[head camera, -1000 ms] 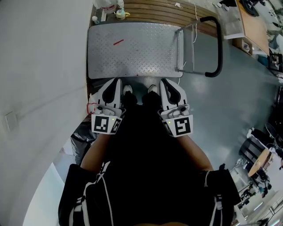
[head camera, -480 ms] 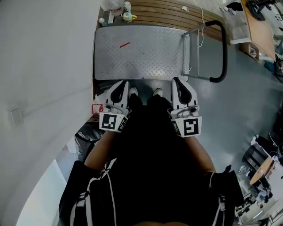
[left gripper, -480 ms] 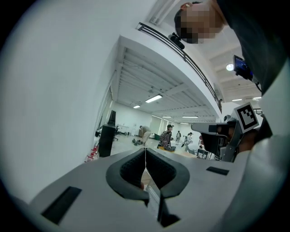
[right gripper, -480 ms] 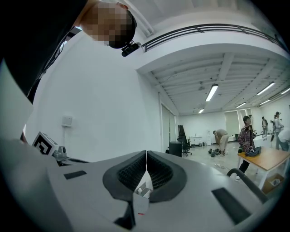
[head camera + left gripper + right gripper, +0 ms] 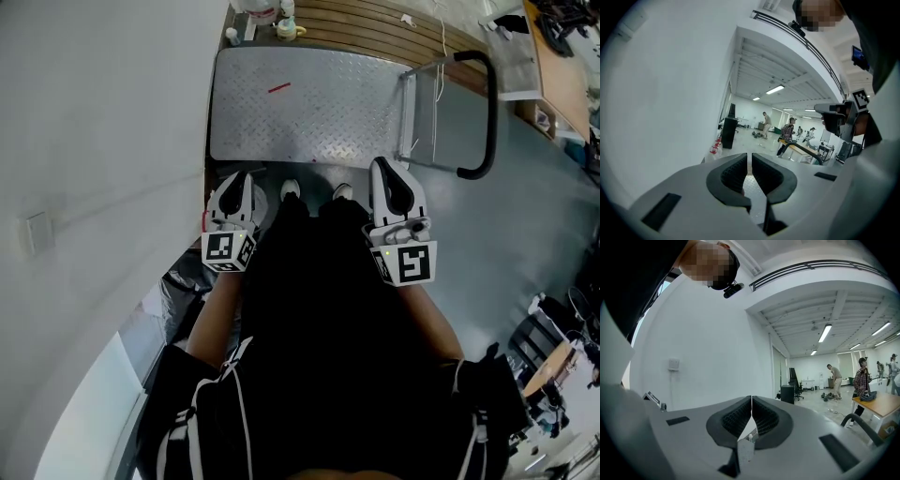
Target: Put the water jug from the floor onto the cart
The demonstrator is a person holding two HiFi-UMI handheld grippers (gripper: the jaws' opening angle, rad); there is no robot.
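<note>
The cart's steel diamond-plate deck lies straight ahead with nothing on it, its black handle at the right. A small part of a pale thing with a red piece shows on the floor by the wall, under my left gripper; I cannot tell whether it is the water jug. My left gripper hangs low at the deck's near left corner, shut and empty. My right gripper is held higher beside the near right corner, jaws together, holding nothing.
A white wall runs close along the left. A black bag lies at its foot behind my left gripper. Bottles and a clear container stand on wooden slats beyond the cart. Desks and several people are farther off in the hall.
My left gripper has dropped toward the floor and shifted out toward the wall. My right gripper has barely moved. The head view has moved so the cart sits lower in the picture.
</note>
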